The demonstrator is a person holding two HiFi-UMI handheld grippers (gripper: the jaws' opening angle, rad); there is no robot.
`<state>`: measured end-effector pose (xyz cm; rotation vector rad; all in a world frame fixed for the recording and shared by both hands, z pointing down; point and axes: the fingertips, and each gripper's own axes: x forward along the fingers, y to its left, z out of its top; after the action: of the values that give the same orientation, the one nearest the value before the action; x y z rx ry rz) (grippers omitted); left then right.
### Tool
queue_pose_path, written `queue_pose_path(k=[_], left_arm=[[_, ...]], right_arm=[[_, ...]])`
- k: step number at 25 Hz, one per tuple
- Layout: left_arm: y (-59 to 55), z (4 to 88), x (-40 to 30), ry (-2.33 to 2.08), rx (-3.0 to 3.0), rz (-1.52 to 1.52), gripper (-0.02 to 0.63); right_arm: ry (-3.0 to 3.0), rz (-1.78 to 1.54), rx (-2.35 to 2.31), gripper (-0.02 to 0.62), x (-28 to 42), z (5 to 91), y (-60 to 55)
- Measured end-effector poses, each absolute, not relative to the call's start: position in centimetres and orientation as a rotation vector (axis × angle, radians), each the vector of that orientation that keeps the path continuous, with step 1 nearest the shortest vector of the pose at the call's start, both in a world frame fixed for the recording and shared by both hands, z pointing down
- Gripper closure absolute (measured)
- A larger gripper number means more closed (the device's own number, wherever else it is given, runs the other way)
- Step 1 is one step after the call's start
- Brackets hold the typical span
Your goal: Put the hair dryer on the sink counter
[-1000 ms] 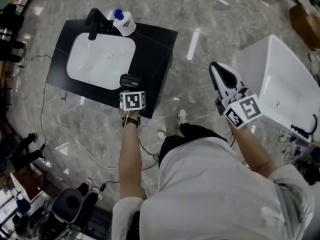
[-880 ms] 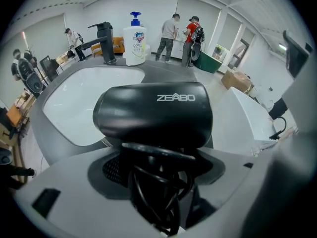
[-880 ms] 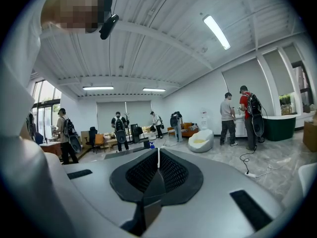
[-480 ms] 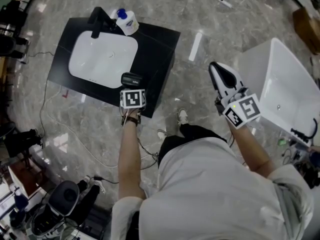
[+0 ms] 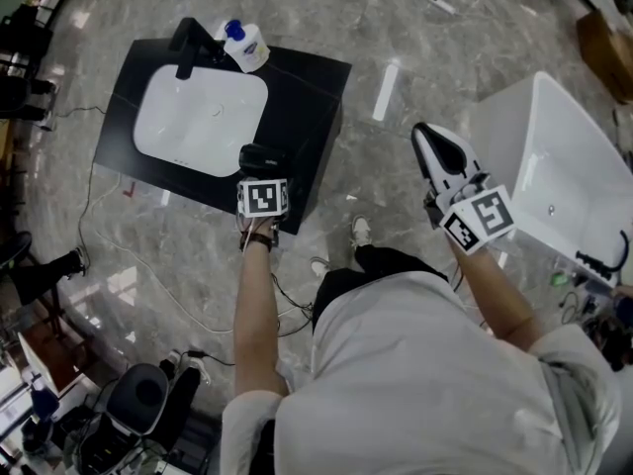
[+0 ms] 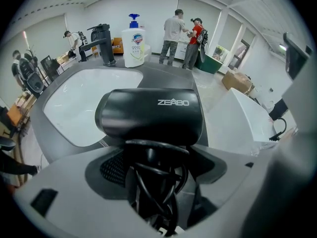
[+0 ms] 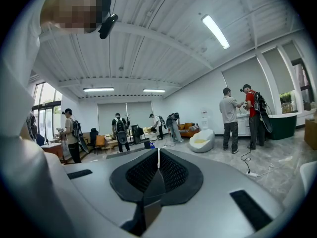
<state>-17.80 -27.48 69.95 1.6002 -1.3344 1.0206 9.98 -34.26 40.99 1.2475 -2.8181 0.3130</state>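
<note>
The hair dryer [image 5: 259, 156] rests on the black counter [image 5: 312, 87] just beside the white basin [image 5: 198, 117], between the jaws of the left gripper [image 6: 153, 152], which have just been opening and now stand wide, released, while the right gripper [image 7: 157, 157] is clenched on nothing.

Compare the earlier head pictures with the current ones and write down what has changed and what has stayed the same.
The left gripper has just been opening its jaws wider, with the hair dryer between them at the near edge of the counter, right of the basin. Everything else stayed: neither gripper shifted, the right gripper is shut and empty, and the soap bottle stands beside the tap.
</note>
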Motion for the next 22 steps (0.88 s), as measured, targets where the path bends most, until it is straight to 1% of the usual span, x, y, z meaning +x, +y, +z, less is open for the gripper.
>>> queue_pose_path(k=[4, 8, 12, 14, 15, 16, 19, 22], left_arm=[[-28.5, 68.9, -16.8, -1.335, 1.633, 0.939, 0.23], [-29.0, 68.2, -16.7, -1.357, 1.642, 0.915, 0.227], [-29.0, 66.4, -17.3, -1.431, 1.647, 0.811, 0.233], [-28.8, 65.3, -17.7, -1.485, 1.654, 0.753, 0.271], [-28.6, 64.8, -18.1, -1.516, 1.651, 0.724, 0.315], [-28.4, 64.3, -18.5, -1.542, 1.645, 0.695, 0.339], [-27.7, 62.8, -19.6, -1.605, 1.637, 0.636, 0.375], [-27.0, 61.4, -21.0, -1.69, 1.636, 0.591, 0.452]], right_arm=[[-2.822, 0.321, 1.238, 0.558, 9.7, 41.3, -34.4], [-2.833, 0.326, 1.228, 0.558, 9.6, 41.3, -34.4], [-2.852, 0.322, 1.209, 0.558, 9.2, 41.0, -34.4], [-2.863, 0.318, 1.198, 0.558, 8.9, 40.7, -34.2], [-2.87, 0.315, 1.19, 0.558, 8.7, 40.6, -34.0], [-2.877, 0.31, 1.18, 0.558, 8.4, 40.5, -33.9], [-2.899, 0.297, 1.148, 0.558, 7.4, 40.1, -33.3], [-2.919, 0.288, 1.123, 0.558, 6.5, 39.7, -32.7]])
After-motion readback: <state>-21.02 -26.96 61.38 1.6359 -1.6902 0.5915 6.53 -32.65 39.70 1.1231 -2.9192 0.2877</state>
